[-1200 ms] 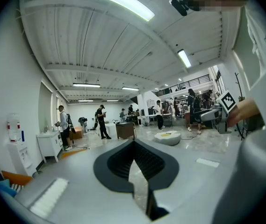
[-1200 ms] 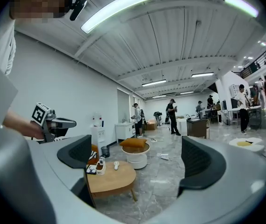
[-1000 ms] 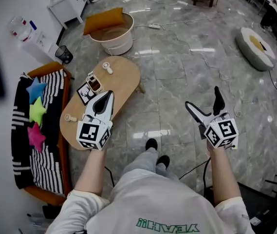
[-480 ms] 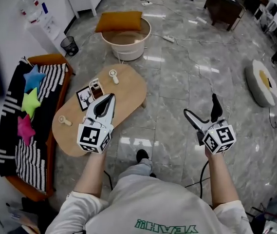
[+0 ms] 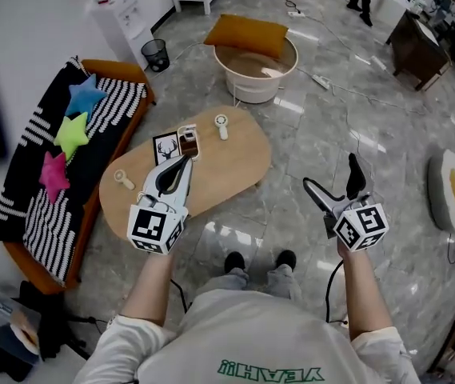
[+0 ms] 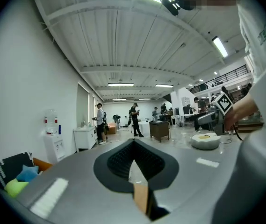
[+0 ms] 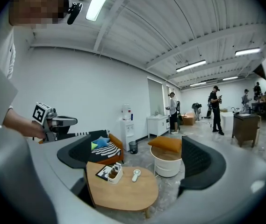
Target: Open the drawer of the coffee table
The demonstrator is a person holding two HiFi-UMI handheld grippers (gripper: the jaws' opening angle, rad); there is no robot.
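Floor (image 5: 323,126) of grey marbled tile, glossy, crossed by loose cables. Stretched into a big white-walled workroom with a ribbed ceiling and strip lights, people standing far off in both gripper views. Showed, in the head view, a sofa (image 5: 107,122) with a black-and-white striped cover at 10 o'clock, carrying star cushions (image 5: 73,132) in blue, green and pink. Showed a round white tub (image 5: 257,74) at 12 o'clock with an orange cushion (image 5: 245,32) lying on its rim, a black bin (image 5: 156,53) and a water dispenser (image 5: 119,10) at 11, and a round floor pad (image 5: 449,190) at 3.

Coffee table (image 5: 231,170): oval, pale wood top, set at 11 o'clock from the person's shoes (image 5: 233,261), between sofa and tub. Carried a small compartment box (image 5: 187,142) touching a deer picture card (image 5: 165,147), a white handheld gadget (image 5: 222,125) near the far edge, and a second gadget (image 5: 124,180) near the 8 o'clock end. Could not make out the drawer in any view.

Left tongs (image 5: 181,163) held with tips pressed together on nothing, overlapping the table's near edge in the head view. Right tongs (image 5: 330,172) held wide apart and empty over bare floor at 3 o'clock, well apart from the table; framed the whole table between the two pads in the right gripper view.
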